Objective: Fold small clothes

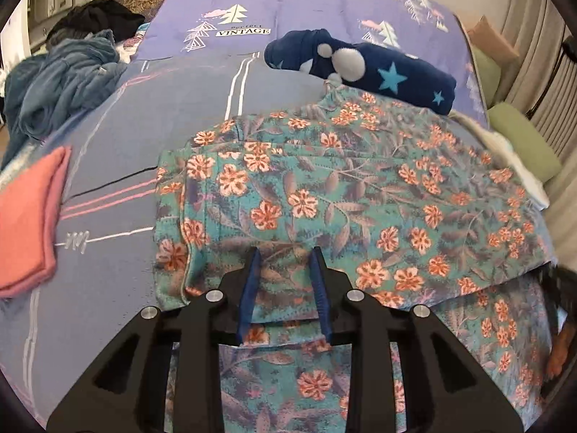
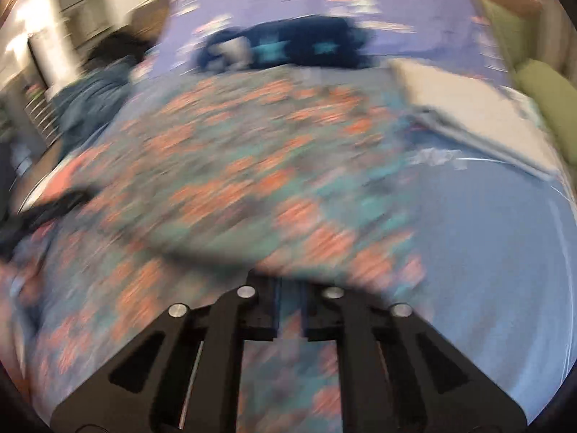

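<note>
A teal garment with orange flowers (image 1: 342,187) lies on the bed, its near part folded over itself. My left gripper (image 1: 286,252) is open, its blue-padded fingers (image 1: 252,288) resting on the garment's near fold, nothing between them. The right wrist view is badly blurred. It shows the same floral garment (image 2: 223,180) spread ahead. My right gripper (image 2: 290,283) sits at the garment's near edge, its jaws close together with cloth over the tips; whether it grips the cloth is unclear.
A folded pink cloth (image 1: 29,223) lies to the left. A navy star-print fleece (image 1: 360,68) lies behind the garment. A heap of blue clothes (image 1: 61,83) is far left. A folded white cloth (image 2: 479,112) and green cushions (image 1: 523,144) sit to the right.
</note>
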The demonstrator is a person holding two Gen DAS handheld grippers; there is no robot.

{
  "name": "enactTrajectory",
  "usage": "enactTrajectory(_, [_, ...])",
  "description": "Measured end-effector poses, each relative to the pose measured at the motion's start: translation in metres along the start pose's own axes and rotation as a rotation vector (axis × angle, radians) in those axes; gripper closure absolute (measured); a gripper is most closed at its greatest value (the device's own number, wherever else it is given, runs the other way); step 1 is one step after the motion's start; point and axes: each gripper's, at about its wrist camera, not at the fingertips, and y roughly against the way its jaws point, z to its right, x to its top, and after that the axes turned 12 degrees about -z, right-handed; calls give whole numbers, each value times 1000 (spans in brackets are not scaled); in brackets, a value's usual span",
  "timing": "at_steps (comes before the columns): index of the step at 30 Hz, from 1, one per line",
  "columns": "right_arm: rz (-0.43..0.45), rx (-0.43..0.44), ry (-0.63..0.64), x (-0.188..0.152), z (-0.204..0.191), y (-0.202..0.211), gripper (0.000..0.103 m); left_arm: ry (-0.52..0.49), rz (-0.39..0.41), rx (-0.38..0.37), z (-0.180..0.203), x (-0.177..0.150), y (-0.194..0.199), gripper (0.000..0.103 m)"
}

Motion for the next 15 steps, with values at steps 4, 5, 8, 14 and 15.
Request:
enactTrajectory(4, [-2, 44, -184, -1, 37, 0, 103, -62, 0, 54, 10, -1, -1, 71])
enactTrajectory(5, [-7, 49, -213, -5, 42, 2, 103, -62, 0, 53, 10, -1, 0, 71])
enactTrajectory(8, [26, -96, -260, -17, 52, 11, 103, -55, 6, 41, 6, -1, -1, 71])
enactTrajectory(14, [-21, 44, -175, -40, 59, 33, 90, -17, 28, -23, -5, -5, 6, 72])
enactTrajectory(15, [-13, 48, -145, -44, 56, 40, 81, 11, 38, -44, -10, -7, 13, 72])
